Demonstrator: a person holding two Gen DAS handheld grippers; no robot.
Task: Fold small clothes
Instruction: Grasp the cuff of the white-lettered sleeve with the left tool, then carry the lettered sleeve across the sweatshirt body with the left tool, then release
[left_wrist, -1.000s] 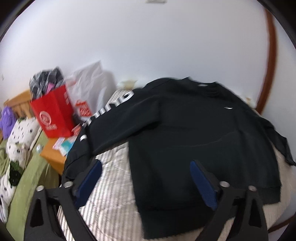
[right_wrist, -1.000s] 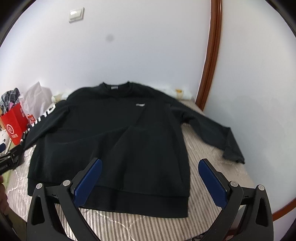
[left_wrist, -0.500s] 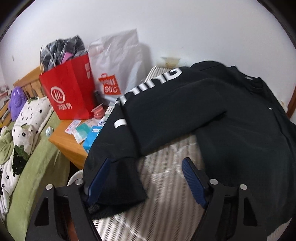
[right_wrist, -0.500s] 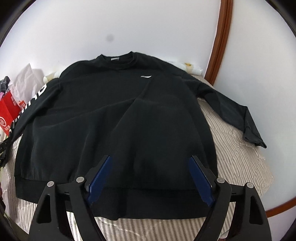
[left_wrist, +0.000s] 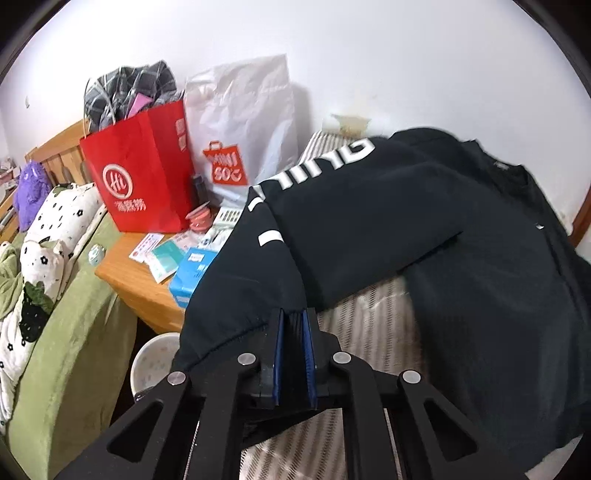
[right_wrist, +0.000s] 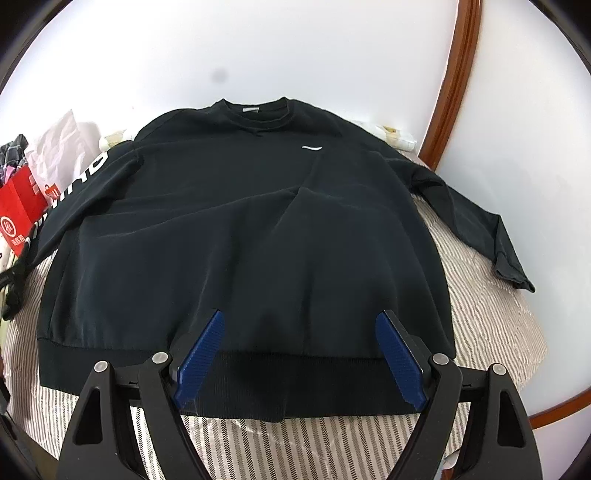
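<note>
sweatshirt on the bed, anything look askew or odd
The black sweatshirt isn't flat: a diagonal crease ridges its front below the chest logo. Its lettered sleeve trails off the mattress edge, cuff pinched in the left gripper.

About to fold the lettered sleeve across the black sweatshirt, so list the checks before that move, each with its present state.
1. Left tongs shut on the sleeve cuff: ok.
2. Right tongs open above the hem, gripping nothing: ok.
3. Sweatshirt body flat: not ok, a crease runs down the chest.
4. Other sleeve spread on the striped cover: ok.
5. Cuff hangs clear of the wooden table: cannot tell.
</note>
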